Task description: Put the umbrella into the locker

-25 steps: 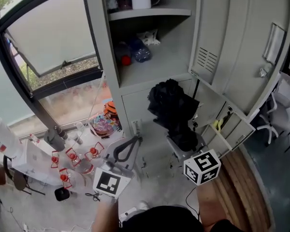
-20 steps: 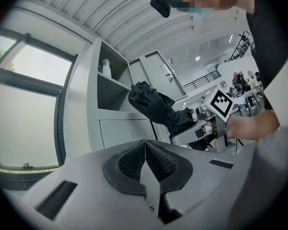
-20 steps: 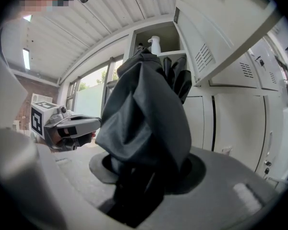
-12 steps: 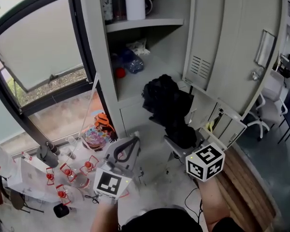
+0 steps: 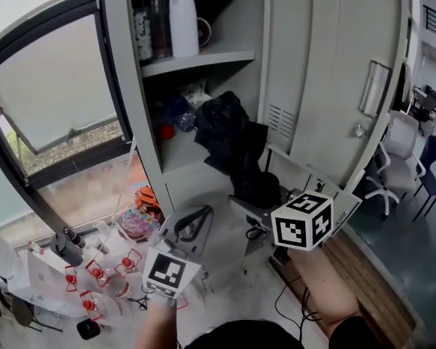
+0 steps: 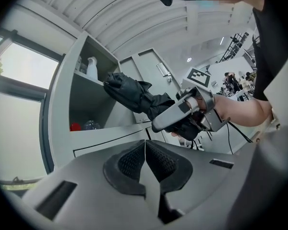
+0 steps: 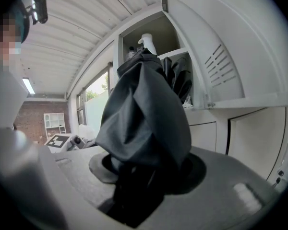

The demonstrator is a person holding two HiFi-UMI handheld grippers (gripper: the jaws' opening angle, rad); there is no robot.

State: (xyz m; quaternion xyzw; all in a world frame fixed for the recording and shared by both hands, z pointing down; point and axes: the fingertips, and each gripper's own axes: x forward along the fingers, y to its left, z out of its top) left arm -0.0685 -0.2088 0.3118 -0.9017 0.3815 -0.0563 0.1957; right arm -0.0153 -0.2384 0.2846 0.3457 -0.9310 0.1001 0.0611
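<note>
My right gripper (image 7: 141,176) clamps one crumpled black fabric umbrella (image 5: 229,140); boxy metal locker (image 5: 131,86) at twelve o'clock; left gripper (image 6: 145,159) closed, empty

One black umbrella (image 5: 229,140) and one open locker (image 5: 123,107) are in view. There are two hand-held grippers: the left hand-held gripper (image 5: 196,220) and the right hand-held gripper (image 5: 258,206). The locker's upper shelf (image 5: 203,58) bears one white spray bottle (image 5: 183,17) and two darker bottles (image 5: 158,26); below lie one red object (image 5: 166,131) and one clear bottle (image 5: 184,119).
</note>
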